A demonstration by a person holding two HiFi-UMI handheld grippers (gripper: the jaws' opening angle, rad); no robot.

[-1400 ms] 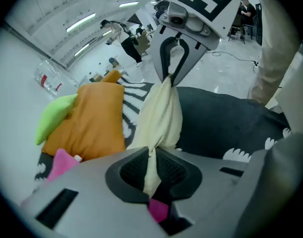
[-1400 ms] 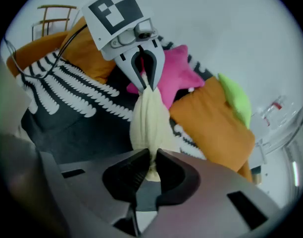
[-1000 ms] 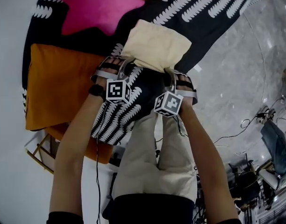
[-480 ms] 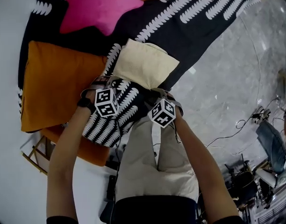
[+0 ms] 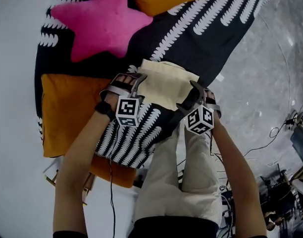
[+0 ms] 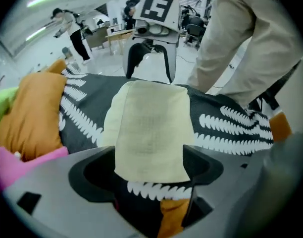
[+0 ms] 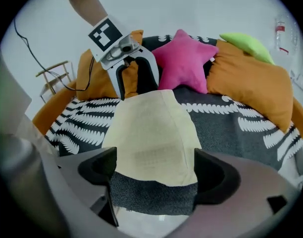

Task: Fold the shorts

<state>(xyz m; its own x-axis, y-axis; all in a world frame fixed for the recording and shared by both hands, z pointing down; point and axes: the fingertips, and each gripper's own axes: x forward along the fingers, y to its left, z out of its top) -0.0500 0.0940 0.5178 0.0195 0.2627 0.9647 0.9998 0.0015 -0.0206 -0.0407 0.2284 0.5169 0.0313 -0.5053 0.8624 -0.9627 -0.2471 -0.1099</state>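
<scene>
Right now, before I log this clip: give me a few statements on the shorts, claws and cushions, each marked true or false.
1. The shorts lie folded on the patterned blanket. True.
2. Both claws are clamped on the shorts. False: the left claw and right claw stand open, having just been opening; the shorts' edge lies between each pair of jaws, unpressed.
3. The star pillow is green. False: it is pink.
4. An orange cushion lies beside the left claw. True.
</scene>
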